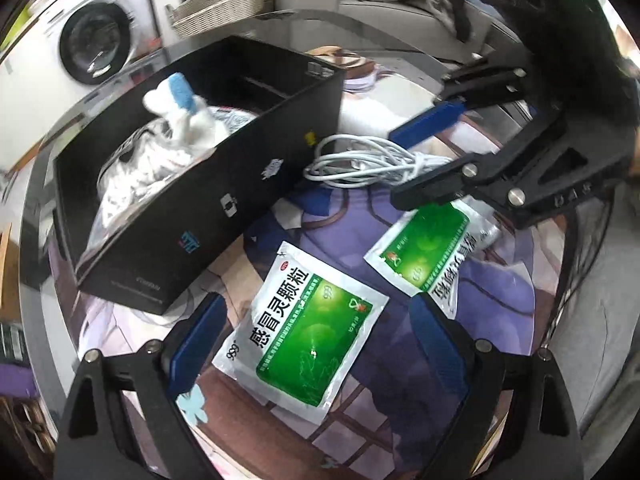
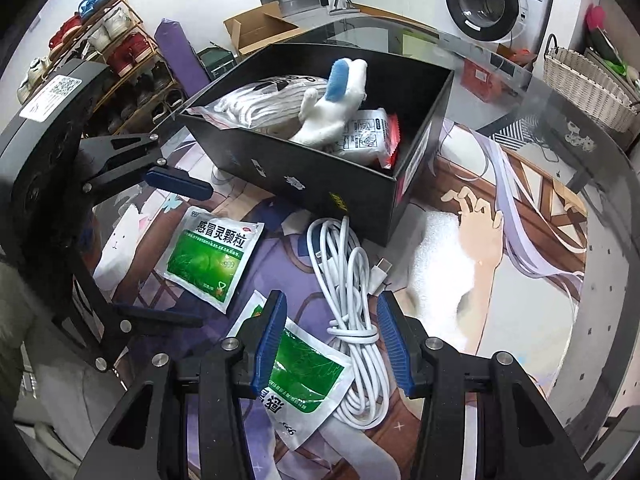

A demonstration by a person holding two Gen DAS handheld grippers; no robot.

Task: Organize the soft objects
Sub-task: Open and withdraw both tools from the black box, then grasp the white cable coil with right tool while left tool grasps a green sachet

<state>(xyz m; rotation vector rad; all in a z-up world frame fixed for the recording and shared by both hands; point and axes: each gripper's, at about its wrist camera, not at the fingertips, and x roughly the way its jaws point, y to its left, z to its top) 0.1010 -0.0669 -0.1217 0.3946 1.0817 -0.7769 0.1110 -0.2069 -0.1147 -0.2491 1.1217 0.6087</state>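
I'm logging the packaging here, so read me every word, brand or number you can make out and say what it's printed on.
"感冒灵颗粒": near green sachet, and again on it in the right wrist view.
"999": the same sachet, by its edge and on the green field.
Second green sachet: large characters upside down and partly hidden, not read.
Black box: stickers and small print too blurred.
White packet in the box: print too small.
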